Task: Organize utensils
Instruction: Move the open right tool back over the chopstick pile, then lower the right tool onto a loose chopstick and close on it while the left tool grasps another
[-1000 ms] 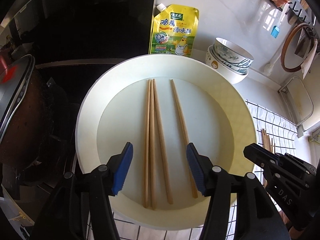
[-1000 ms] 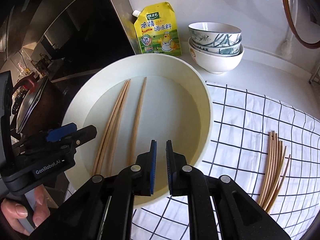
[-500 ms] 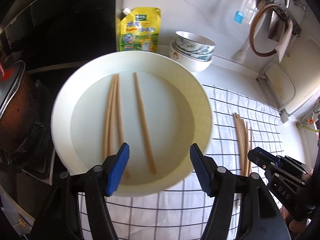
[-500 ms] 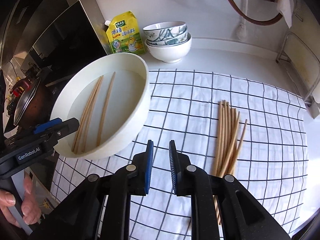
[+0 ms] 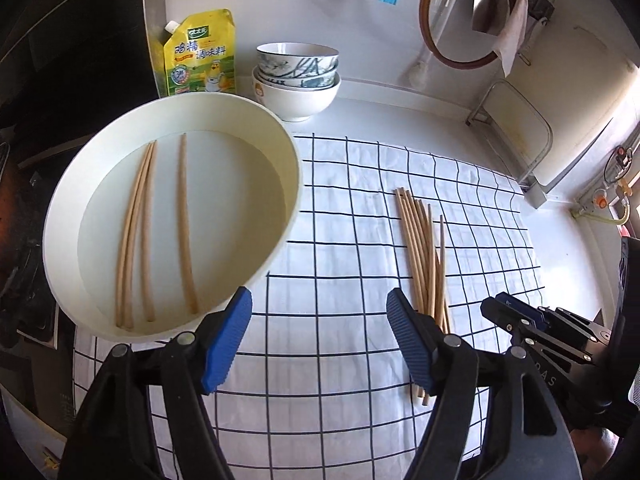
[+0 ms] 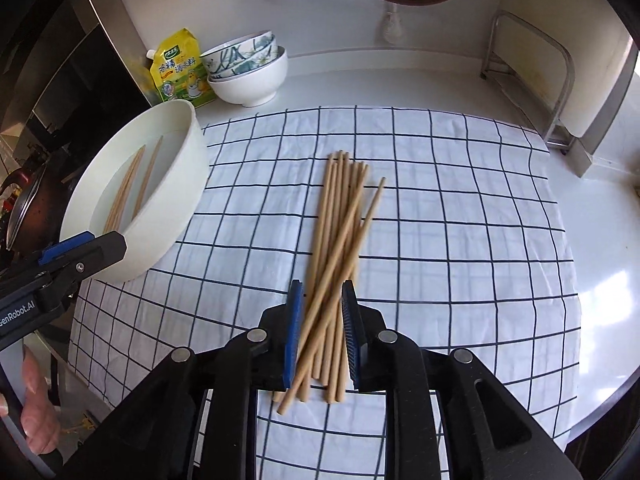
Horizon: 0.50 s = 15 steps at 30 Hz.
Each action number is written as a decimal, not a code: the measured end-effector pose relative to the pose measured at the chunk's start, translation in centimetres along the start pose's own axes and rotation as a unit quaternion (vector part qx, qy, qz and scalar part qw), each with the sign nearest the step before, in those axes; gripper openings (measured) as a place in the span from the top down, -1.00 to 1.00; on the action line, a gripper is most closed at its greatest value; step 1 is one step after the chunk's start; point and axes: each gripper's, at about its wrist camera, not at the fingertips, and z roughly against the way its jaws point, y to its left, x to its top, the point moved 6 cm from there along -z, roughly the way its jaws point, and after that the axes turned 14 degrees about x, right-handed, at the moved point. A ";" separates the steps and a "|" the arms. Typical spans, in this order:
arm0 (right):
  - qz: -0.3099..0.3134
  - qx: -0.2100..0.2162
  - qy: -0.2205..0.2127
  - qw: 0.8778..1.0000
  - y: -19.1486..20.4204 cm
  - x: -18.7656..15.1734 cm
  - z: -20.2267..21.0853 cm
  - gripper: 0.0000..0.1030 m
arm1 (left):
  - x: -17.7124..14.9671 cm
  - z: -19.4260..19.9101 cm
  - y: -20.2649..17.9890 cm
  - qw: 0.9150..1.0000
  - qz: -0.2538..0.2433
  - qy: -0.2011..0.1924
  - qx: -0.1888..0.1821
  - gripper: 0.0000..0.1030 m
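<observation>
A white basin [image 5: 280, 148] at the left holds several wooden chopsticks [image 5: 184, 220] lying side by side. More chopsticks lie in a loose pile [image 5: 424, 248] on the checked cloth [image 5: 340, 184]. My left gripper [image 5: 318, 300] hangs over the cloth between basin and pile; its jaws are wide, still opening, and empty. My right gripper [image 6: 322, 286] hovers over the near end of the pile [image 6: 340, 216]. Its jaws are narrow and opening, and the sticks show in the gap with the pads not pressing on them. In the right wrist view the basin [image 6: 176, 184] is at the left.
Stacked bowls [image 5: 296, 76] and a yellow seasoning pouch [image 5: 196, 60] stand behind the basin by the wall. A dark stove and pot lie off the left edge. A wire rack [image 5: 516, 136] stands at the right. A hand [image 6: 36, 412] holds the left gripper's handle.
Both grippers swept right from above the basin to over the checked cloth. The left jaws widened. The right jaws parted slightly and now sit over the chopstick pile.
</observation>
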 end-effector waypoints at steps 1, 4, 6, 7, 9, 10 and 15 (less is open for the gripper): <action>-0.002 -0.002 0.002 1.000 -0.5 -0.2 0.0 0.63 | -0.1 0.0 -0.5 1.000 -0.002 0.001 -0.002 -0.35; -0.002 -0.004 0.007 1.000 -1.5 -0.8 0.0 0.63 | -0.4 -0.4 -2.2 1.000 -0.009 0.005 -0.004 -0.37; 0.000 -0.003 0.010 1.000 -2.0 -1.0 -0.2 0.57 | -0.5 -0.7 -3.0 1.000 -0.011 0.007 -0.002 -0.37; -0.001 -0.003 0.012 1.000 -2.3 -1.1 -0.3 0.56 | -0.4 -0.8 -3.2 1.000 -0.012 0.008 -0.003 -0.38; -0.004 -0.001 0.015 1.000 -2.9 -1.1 -0.6 0.54 | -0.5 -1.1 -3.8 1.000 -0.012 0.008 -0.001 -0.40; -0.006 0.001 0.017 1.000 -3.2 -1.1 -0.9 0.54 | -0.5 -1.2 -4.0 1.000 -0.012 0.008 0.000 -0.41; -0.007 0.016 0.032 0.999 -3.5 -0.9 -2.9 0.50 | -0.7 -1.8 -4.3 1.000 -0.008 0.008 0.013 -0.44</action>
